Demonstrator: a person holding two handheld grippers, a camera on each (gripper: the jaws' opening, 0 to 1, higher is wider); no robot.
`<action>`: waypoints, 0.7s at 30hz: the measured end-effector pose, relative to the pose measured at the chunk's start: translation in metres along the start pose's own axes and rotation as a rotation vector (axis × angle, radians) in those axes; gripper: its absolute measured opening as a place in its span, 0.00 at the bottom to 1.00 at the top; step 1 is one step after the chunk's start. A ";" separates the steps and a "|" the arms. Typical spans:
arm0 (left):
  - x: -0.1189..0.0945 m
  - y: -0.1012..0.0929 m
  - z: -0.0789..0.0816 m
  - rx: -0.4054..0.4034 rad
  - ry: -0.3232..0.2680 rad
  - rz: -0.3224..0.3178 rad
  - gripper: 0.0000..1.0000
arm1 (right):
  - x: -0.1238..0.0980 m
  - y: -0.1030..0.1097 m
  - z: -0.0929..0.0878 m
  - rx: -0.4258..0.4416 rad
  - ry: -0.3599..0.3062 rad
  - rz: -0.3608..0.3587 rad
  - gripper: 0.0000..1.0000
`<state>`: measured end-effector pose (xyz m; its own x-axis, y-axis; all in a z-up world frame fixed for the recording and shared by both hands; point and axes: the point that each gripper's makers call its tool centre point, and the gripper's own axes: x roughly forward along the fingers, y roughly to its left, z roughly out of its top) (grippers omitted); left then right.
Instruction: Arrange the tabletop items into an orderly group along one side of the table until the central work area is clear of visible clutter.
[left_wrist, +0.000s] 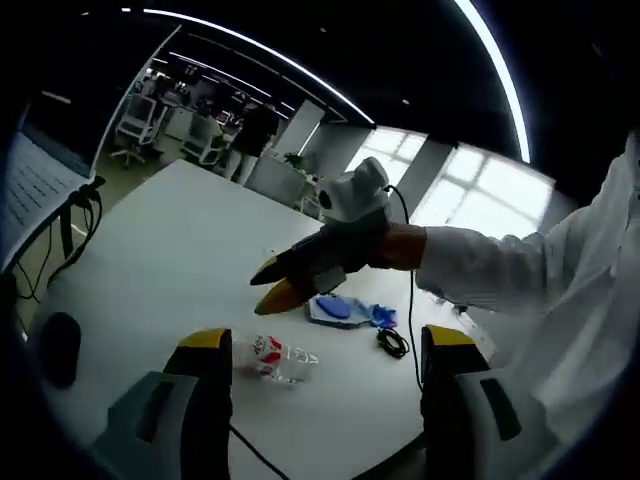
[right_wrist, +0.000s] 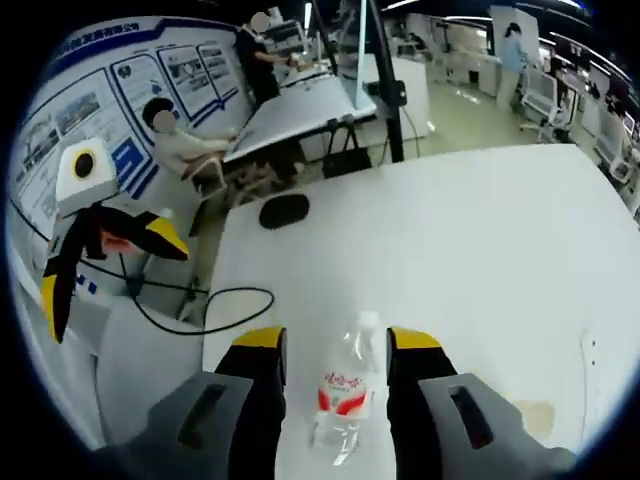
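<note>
Both tongs gape: right tongs (right_wrist: 335, 345) straddle water bottle (right_wrist: 345, 395), seemingly ungripped; left tongs (left_wrist: 323, 340) free

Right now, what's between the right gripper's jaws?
A clear plastic bottle with a red label lies on the white table between the open right gripper jaws, in the right gripper view.

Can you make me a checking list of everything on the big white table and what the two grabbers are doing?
Surface: white table, mostly bare.
Job's things: clear plastic bottle with a red label, lying on the table between the right gripper jaws; blue and white packet.
Clutter: dark oval object near the table's far edge.
Grippers: right gripper open around the bottle; left gripper open, holding nothing.
Cables: coiled black cable by the packet; black cable loop at the table edge.
Surroundings: office chairs, wall posters, people at another table.
</note>
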<state>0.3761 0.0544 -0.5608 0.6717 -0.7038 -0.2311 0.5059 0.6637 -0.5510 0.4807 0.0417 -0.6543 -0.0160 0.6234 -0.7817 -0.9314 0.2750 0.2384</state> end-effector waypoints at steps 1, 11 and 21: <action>0.000 0.001 0.000 -0.001 -0.002 -0.002 0.79 | 0.005 -0.001 0.000 -0.010 0.010 0.004 0.37; 0.006 0.012 -0.010 -0.044 -0.017 -0.018 0.79 | 0.050 -0.018 -0.015 0.011 0.122 0.051 0.36; 0.011 0.025 -0.016 -0.074 -0.030 -0.017 0.78 | 0.076 -0.028 -0.030 0.061 0.222 0.054 0.32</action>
<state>0.3875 0.0592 -0.5904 0.6799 -0.7061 -0.1979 0.4765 0.6306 -0.6126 0.4946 0.0591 -0.7375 -0.1513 0.4646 -0.8725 -0.9034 0.2932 0.3128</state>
